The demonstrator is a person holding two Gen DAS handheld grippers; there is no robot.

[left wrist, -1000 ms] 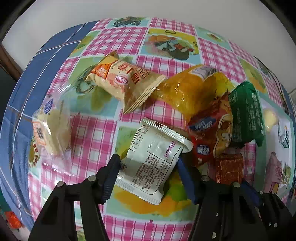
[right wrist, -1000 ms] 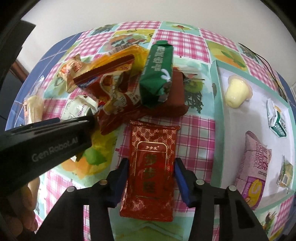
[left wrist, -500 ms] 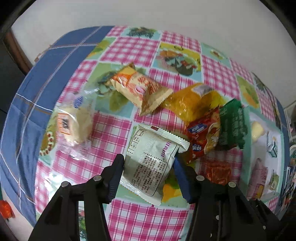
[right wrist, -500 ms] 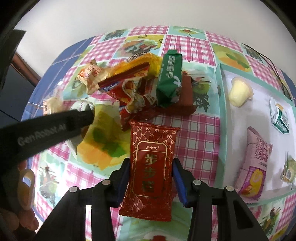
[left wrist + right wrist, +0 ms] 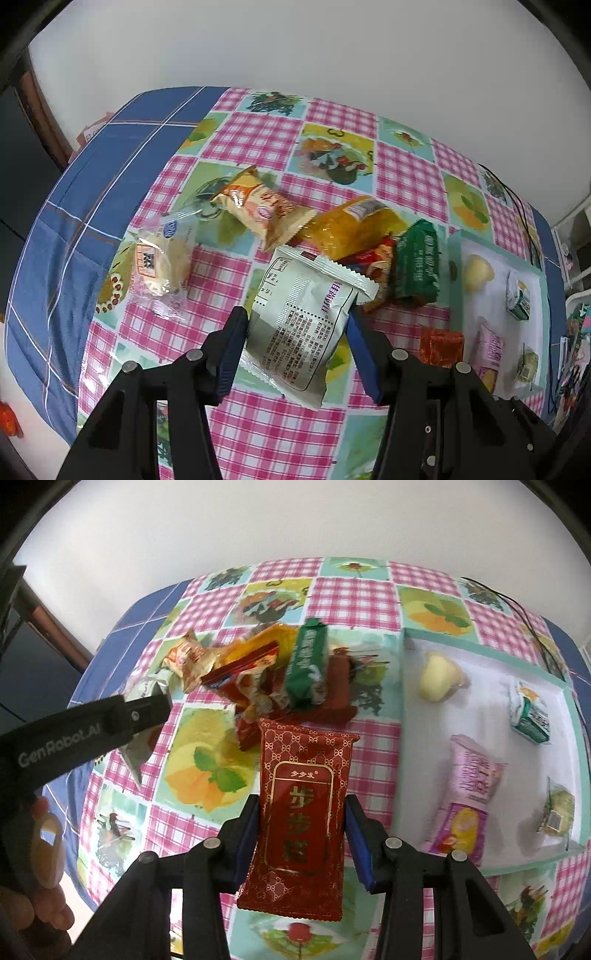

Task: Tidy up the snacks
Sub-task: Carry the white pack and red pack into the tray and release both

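Note:
My left gripper [image 5: 295,325] is shut on a white snack packet [image 5: 303,325] and holds it above the checked tablecloth. My right gripper [image 5: 301,812] is shut on a red packet with gold lettering [image 5: 301,805], also lifted; that red packet shows in the left wrist view [image 5: 441,345]. A pile of snacks lies on the cloth: a green packet [image 5: 308,664], red and yellow packets [image 5: 251,675], an orange packet [image 5: 258,206] and a clear bread packet [image 5: 159,266]. A white tray with a teal rim [image 5: 402,709] lies at the right.
The tray holds a jelly cup [image 5: 439,675], a pink packet [image 5: 469,797] and small green packets [image 5: 530,712]. The left gripper's arm [image 5: 74,731] crosses the right wrist view at left. A black cable [image 5: 517,605] runs along the far right. The blue table edge [image 5: 74,206] is at left.
Both grippers have risen away from the table, each carrying its packet; the pile and the tray now look smaller and farther off.

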